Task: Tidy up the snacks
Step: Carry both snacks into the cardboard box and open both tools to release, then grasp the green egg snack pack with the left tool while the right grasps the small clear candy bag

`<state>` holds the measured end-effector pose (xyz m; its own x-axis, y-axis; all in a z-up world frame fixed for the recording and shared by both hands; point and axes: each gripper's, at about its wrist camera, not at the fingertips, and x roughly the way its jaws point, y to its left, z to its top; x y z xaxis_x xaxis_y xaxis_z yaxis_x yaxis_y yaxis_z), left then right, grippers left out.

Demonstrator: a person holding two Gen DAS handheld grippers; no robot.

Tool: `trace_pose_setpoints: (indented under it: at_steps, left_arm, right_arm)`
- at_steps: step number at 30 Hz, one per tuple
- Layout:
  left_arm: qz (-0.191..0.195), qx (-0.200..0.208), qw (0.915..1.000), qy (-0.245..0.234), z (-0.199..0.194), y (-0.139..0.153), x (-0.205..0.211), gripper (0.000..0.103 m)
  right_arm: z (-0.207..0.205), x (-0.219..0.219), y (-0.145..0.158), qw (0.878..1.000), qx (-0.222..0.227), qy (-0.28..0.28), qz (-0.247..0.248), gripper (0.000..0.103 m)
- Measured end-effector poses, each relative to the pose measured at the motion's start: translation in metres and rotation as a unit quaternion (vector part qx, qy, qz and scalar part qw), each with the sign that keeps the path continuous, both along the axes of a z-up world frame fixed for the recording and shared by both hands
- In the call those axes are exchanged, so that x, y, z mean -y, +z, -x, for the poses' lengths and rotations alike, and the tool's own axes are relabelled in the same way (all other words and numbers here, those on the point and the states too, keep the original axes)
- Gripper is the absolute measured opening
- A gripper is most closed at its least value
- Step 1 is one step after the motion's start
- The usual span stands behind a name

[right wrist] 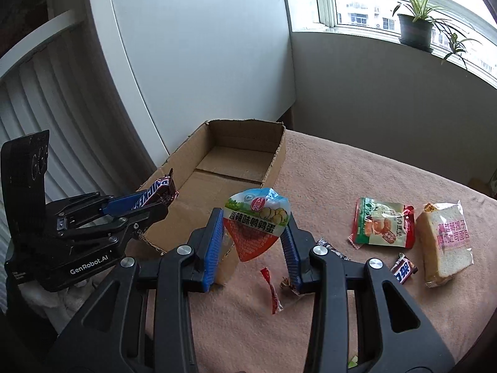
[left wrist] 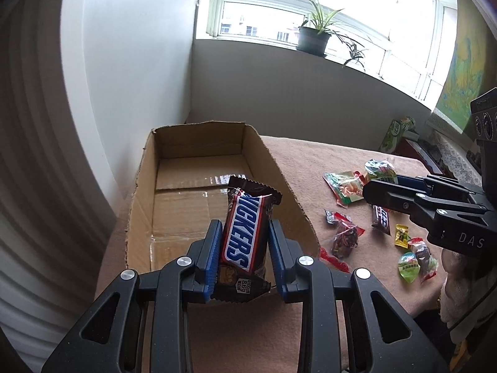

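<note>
1. Left wrist view: my left gripper (left wrist: 243,248) is clamped on a Snickers bar (left wrist: 245,236), the blue pads pressing both long sides of the wrapper. The bar stands nearly upright, tilted a little, above the near end of the cardboard box (left wrist: 289,199).
2. The box sits on a pink table cover (left wrist: 304,158), its interior showing only taped flaps.
3. Right wrist view: my right gripper (right wrist: 253,239) grips a heart-shaped quail egg pack (right wrist: 256,223) between its pads, held above the cloth just beside the box's (right wrist: 275,161) near right corner.
4. From this camera the left gripper (right wrist: 149,205) appears at left with the Snickers bar (right wrist: 155,192) poking out toward the box.
5. Loose on the cloth to the right lie a green-and-red tofu snack packet (right wrist: 383,227), a bagged bread slice (right wrist: 445,239) and a small Snickers piece (right wrist: 403,269).
6. A red candy wrapper (right wrist: 271,286) lies near my right fingers.
7. In the left view the right gripper (left wrist: 372,191) hangs over scattered sweets, including a small yellow candy (left wrist: 401,234) and a green jelly cup (left wrist: 409,265).
8. A potted plant (left wrist: 313,35) stands on the windowsill.
</note>
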<state>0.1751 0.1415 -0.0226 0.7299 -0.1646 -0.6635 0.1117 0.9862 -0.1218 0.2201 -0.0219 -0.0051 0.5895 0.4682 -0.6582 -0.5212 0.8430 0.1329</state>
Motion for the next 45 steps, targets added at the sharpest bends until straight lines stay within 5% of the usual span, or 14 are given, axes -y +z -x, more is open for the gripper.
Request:
trace_pose_setpoints:
  at_steps: [12,16,23,35,45]
  left_arm:
    - [-0.004,-0.009,0.9994,0.033,-0.010,-0.007,-0.031,0.028]
    - [-0.001,-0.012,0.9995,0.028,-0.012,-0.007,-0.035,0.030]
    - [0.005,-0.006,0.9990,0.043,-0.009,-0.001,-0.039,0.041]
    - [0.015,0.016,0.9997,0.007,0.024,0.016,-0.002,0.041]
    - [0.038,0.015,0.9964,-0.075,0.052,0.010,0.068,0.048]
  right_arm:
    - [-0.020,-0.053,-0.031,0.999,-0.011,0.013,0.043,0.039]
    - [-0.018,-0.049,-0.028,0.999,-0.001,0.008,0.036,0.068]
    - [-0.004,-0.028,-0.018,1.000,0.007,0.000,0.029,0.070]
    - [0.052,0.082,0.001,0.998,0.031,-0.052,0.028,0.075]
    - [0.096,0.212,-0.021,0.987,0.005,-0.159,0.039,0.075]
